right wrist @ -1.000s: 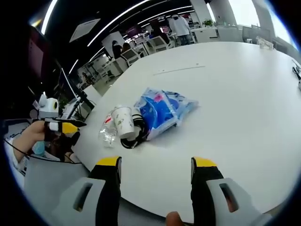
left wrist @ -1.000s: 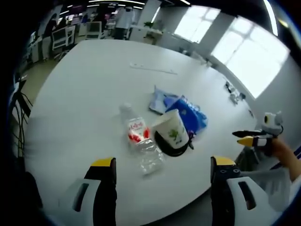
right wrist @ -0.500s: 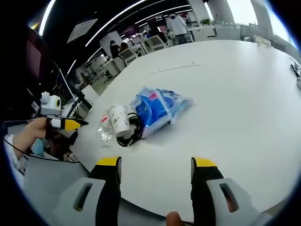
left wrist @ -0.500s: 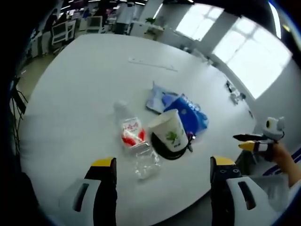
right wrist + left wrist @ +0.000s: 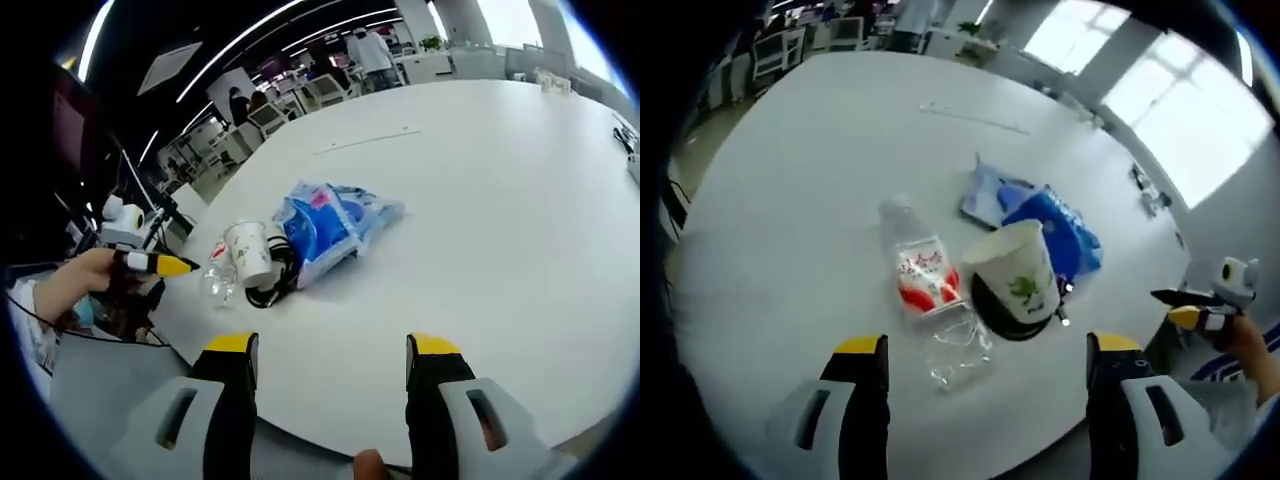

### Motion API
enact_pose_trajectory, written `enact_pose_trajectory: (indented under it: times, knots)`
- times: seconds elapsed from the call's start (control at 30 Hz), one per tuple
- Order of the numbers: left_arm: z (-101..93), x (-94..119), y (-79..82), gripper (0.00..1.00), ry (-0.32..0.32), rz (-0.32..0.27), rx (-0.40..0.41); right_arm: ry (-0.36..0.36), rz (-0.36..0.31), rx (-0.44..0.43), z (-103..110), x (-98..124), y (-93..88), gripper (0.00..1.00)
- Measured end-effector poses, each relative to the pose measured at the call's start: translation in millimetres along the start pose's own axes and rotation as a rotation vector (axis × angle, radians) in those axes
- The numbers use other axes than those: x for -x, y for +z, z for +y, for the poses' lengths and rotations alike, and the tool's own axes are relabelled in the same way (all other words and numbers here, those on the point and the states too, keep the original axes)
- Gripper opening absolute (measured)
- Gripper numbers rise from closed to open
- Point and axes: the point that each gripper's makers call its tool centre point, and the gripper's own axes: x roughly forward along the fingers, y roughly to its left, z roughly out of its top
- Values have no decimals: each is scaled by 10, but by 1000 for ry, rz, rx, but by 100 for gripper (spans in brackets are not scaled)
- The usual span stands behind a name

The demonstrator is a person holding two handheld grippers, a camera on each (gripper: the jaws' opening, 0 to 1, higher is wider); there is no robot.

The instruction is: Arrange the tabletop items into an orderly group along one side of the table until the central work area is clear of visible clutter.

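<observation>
1. Nearest in the left gripper view, the left hand-held gripper [image 5: 985,400] has its two yellow-tipped jaws spread wide apart with nothing between them, above the near edge of the white counter [image 5: 790,200].
2. Just beyond those jaws lies a clear plastic bottle [image 5: 925,290] on its side, red label up, its crumpled end toward the camera.
3. Beside the bottle, touching it or nearly so, a white paper cup [image 5: 1015,275] with a green print rests tipped over a coil of black cable [image 5: 1005,320].
4. Behind the cup lies a blue plastic bag [image 5: 1055,225], flat on the counter.
5. Further back, a thin pale strip [image 5: 975,118] lies on the counter, well apart from the group.
6. At the right edge of the same view, the right hand-held gripper [image 5: 1195,305] comes in, held by a hand [image 5: 1245,335].
7. Seen from the right gripper view, the right hand-held gripper [image 5: 330,390] is also open and empty, jaws well apart above the counter edge.
8. Past them, the cup [image 5: 248,252], bottle [image 5: 218,275], cable [image 5: 280,270] and blue bag [image 5: 330,225] sit in one cluster near the counter's left edge.
9. Left of the cluster, the left hand-held gripper [image 5: 165,265] is held in a hand [image 5: 75,285].
10. Far behind, people [image 5: 370,50] stand among office chairs.
</observation>
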Motion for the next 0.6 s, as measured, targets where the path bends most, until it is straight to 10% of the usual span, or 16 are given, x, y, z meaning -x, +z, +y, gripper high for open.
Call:
enact_pose_trajectory:
  times: [0.6]
  knots:
    - [97, -258, -66, 75, 52, 43, 47, -2, -4, -10, -79, 3, -108, 57]
